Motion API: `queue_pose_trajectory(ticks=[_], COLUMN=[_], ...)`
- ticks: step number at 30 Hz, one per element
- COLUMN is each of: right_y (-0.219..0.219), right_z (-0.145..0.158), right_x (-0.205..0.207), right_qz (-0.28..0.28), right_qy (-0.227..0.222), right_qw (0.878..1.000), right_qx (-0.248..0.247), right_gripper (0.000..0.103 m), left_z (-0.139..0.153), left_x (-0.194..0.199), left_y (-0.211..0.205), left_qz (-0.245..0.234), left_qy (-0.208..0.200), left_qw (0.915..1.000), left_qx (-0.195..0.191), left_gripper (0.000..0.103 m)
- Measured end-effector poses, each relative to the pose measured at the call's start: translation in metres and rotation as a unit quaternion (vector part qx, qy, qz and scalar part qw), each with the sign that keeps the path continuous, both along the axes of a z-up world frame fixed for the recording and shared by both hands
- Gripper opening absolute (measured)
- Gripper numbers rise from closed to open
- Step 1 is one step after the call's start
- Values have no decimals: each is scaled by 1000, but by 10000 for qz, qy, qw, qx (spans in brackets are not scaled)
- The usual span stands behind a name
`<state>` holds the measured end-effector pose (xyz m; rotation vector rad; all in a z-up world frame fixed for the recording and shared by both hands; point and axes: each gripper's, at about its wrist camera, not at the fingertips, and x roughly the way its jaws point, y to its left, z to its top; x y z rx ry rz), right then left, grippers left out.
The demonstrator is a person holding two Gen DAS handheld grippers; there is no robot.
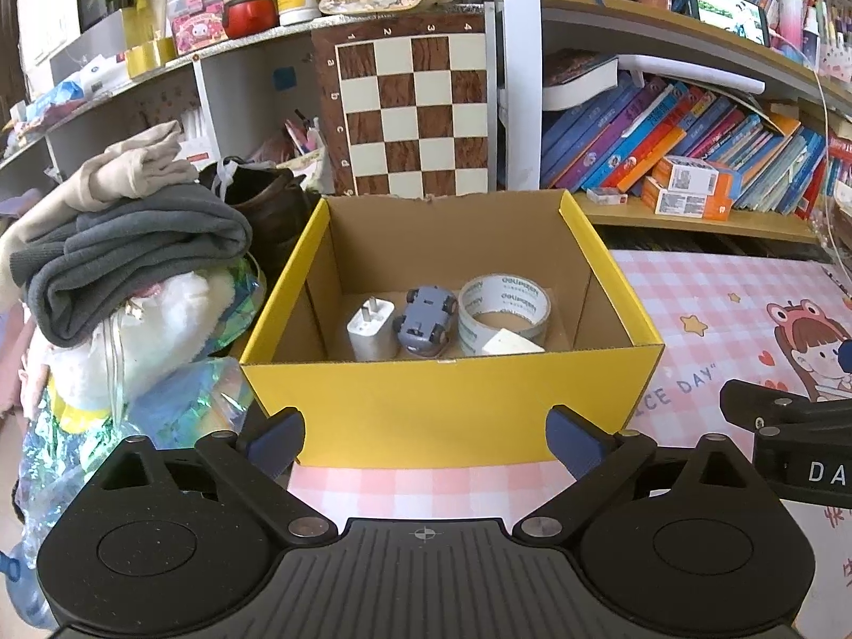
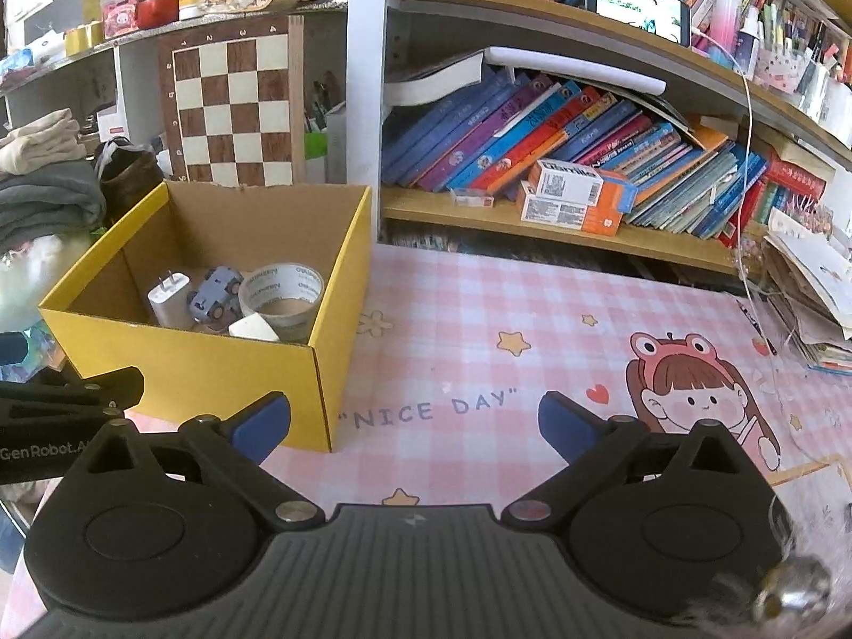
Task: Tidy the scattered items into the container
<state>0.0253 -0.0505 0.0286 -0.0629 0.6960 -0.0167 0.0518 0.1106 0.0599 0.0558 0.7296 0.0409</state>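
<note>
Both the left gripper (image 1: 426,439) and right gripper (image 2: 414,420) hover with jaws spread and empty near the yellow cardboard box (image 1: 452,404), which holds a white charger (image 1: 370,327), grey toy car (image 1: 426,322) and tape roll (image 1: 503,309).

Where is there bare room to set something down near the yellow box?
The pink mat lies bare from the yellow box rightward to the paper pile. Inside the box, the right back corner is free. Left of it, folded clothes and bags crowd in.

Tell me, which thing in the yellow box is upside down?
The toy car. Its wheels point up, while the charger stands beside it and the tape roll lies flat.
</note>
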Motion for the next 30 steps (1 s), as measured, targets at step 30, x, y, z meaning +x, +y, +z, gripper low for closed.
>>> queue_pose_trajectory(ticks=[30], right_y=[-10], right_z=[-9], right_x=[-2], right_qz=[-113], right_qy=[236], right_qw=[9996], right_qx=[110], right_gripper=[103], left_z=[-6], left_x=[-3], left_y=[-12], left_qz=[128], left_qy=[180], left_qw=[9997], left_qx=[55], left_gripper=[99])
